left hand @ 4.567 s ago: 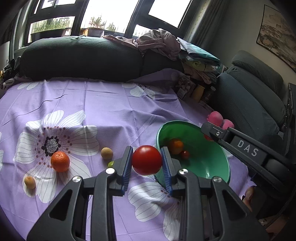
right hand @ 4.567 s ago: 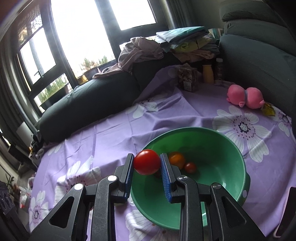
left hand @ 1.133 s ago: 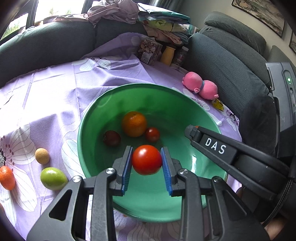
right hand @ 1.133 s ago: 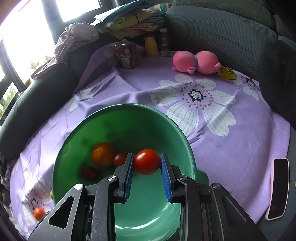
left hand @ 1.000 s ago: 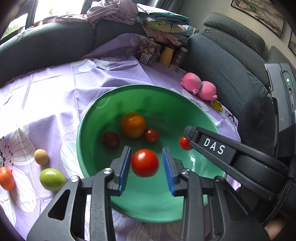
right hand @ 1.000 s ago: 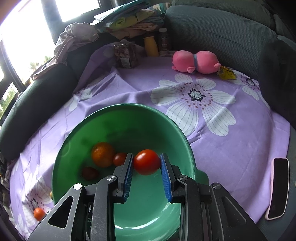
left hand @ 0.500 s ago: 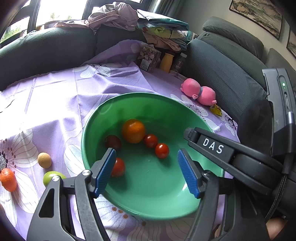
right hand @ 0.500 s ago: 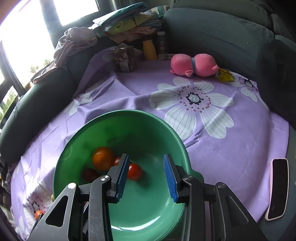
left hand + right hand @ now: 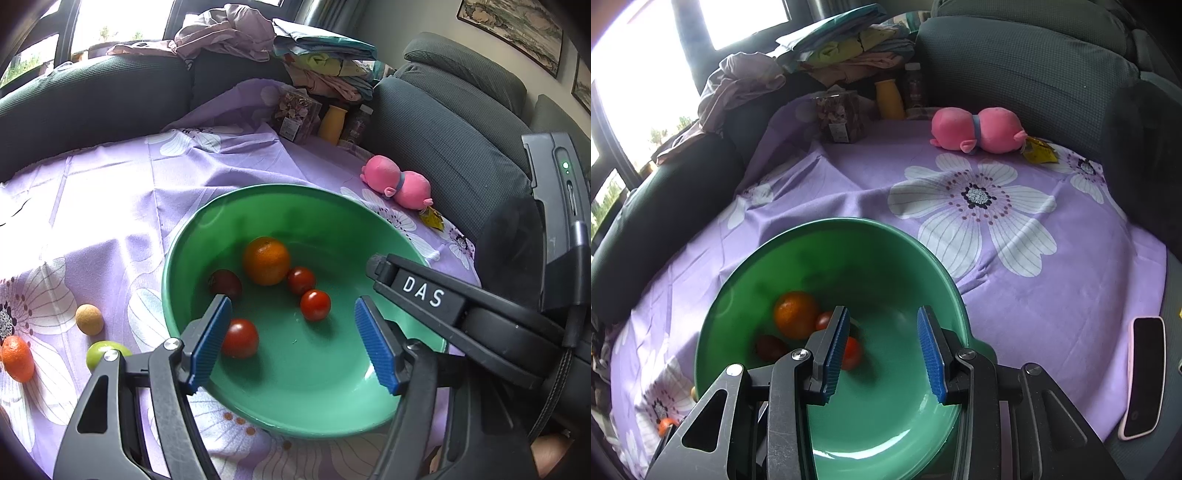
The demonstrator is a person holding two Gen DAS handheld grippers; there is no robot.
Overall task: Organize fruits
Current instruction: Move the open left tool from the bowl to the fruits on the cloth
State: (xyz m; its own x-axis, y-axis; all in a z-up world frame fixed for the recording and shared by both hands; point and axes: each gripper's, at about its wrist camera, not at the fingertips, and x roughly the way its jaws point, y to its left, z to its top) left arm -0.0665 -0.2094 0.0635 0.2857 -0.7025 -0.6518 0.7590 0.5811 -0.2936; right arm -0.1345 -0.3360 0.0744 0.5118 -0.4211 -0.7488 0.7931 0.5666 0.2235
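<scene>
A green bowl (image 9: 332, 206) stands on the purple flowered cloth; it also shows in the right wrist view (image 9: 827, 236). In it lie an orange (image 9: 266, 260), a dark plum (image 9: 225, 283) and three red tomatoes (image 9: 240, 338), (image 9: 315, 304), (image 9: 301, 280). My left gripper (image 9: 293, 345) is open and empty over the bowl's near side. My right gripper (image 9: 882, 356) is open and empty above the bowl; its arm (image 9: 443, 302) shows in the left wrist view. On the cloth left of the bowl lie a green lime (image 9: 99, 352), a tan fruit (image 9: 89, 319) and a mandarin (image 9: 17, 357).
A pink plush toy (image 9: 397, 182) lies beyond the bowl by the grey sofa (image 9: 443, 147). A box (image 9: 295, 118) and bottles (image 9: 332, 123) stand at the cloth's far edge. A phone (image 9: 1143, 376) lies at the right edge.
Both grippers opened and dropped their tomatoes into the bowl, then drew back a little. The two tomatoes now rest on the bowl's floor.
</scene>
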